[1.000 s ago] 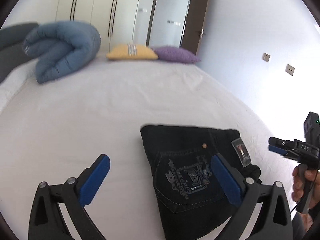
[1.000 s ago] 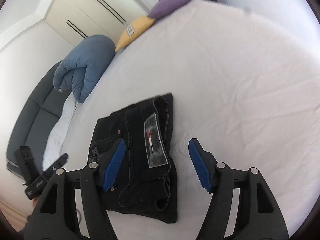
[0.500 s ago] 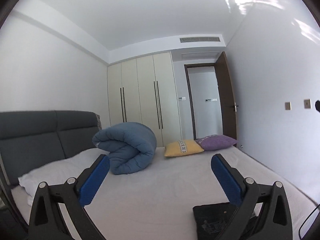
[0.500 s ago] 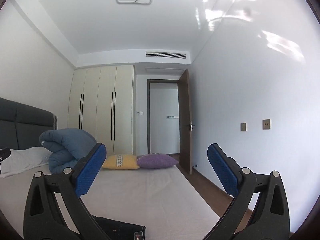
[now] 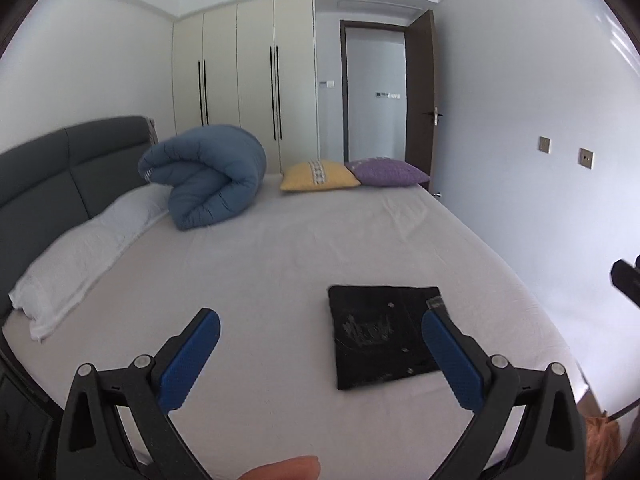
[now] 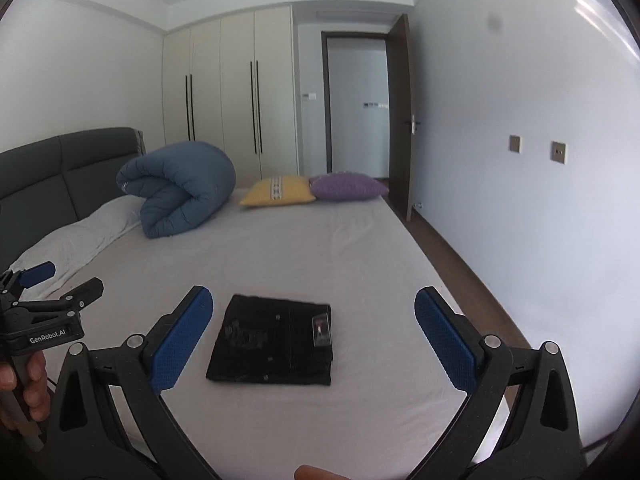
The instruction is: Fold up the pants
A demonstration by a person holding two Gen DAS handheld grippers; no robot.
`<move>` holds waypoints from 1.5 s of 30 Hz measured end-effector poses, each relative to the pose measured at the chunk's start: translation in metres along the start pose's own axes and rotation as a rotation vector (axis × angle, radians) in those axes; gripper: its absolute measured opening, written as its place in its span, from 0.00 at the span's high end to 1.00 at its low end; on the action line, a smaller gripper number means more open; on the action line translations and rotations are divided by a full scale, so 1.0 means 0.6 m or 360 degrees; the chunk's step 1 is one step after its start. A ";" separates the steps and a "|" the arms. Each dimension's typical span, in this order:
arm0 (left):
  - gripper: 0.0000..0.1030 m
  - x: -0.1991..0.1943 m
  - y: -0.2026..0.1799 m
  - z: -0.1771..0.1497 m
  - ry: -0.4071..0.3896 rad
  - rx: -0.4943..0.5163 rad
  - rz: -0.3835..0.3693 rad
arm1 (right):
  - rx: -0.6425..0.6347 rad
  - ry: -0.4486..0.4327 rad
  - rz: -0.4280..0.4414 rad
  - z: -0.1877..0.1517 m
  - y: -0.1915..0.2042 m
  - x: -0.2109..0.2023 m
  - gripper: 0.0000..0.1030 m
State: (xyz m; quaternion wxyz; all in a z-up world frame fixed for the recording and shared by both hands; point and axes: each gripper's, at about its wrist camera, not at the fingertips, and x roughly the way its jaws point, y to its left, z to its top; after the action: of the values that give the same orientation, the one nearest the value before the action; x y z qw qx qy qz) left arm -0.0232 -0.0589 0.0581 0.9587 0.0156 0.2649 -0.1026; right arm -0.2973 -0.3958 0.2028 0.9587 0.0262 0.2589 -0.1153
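Observation:
Dark denim pants (image 5: 384, 334) (image 6: 276, 340) lie folded into a flat square on the white bed sheet (image 5: 280, 264) (image 6: 320, 252), pocket embroidery and a label facing up. My left gripper (image 5: 320, 354) is open, held back from and above the pants, which sit behind its right finger. My right gripper (image 6: 314, 332) is open wide, raised well clear, with the pants seen in the gap between its fingers. Neither holds anything. The left gripper (image 6: 60, 286) also shows at the left edge of the right wrist view, in a hand.
A rolled blue duvet (image 5: 208, 180) (image 6: 180, 186), a yellow cushion (image 5: 316, 176) and a purple cushion (image 5: 386, 172) lie at the far end. A white pillow (image 5: 80, 248) lies along the grey headboard (image 5: 52, 184). Wardrobe and open door stand behind.
Both grippers pulled back and up from the folded pants, swinging up toward the ceiling and then down again. The right gripper's jaws opened wider.

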 end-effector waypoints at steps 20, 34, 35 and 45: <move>0.00 0.087 -0.010 -0.091 0.0381 -0.0036 0.0019 | 0.0165 0.0441 -0.0114 -0.155 -0.051 0.218 0.00; 0.00 0.117 -0.014 -0.106 0.0461 -0.0039 0.0041 | 0.0123 0.0518 -0.0069 -0.159 -0.023 0.256 0.00; 0.00 0.119 -0.014 -0.106 0.0466 -0.0036 0.0039 | 0.0122 0.0521 -0.0067 -0.160 -0.021 0.258 0.00; 0.00 0.127 -0.015 -0.110 0.0498 -0.0037 0.0040 | 0.0113 0.0547 -0.0058 -0.166 0.001 0.275 0.00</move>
State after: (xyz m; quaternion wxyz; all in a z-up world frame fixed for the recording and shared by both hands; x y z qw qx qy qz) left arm 0.0055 -0.0767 -0.0372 0.9071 0.0236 0.4119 -0.0840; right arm -0.2077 -0.4183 0.0338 0.8965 0.0746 0.4151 -0.1355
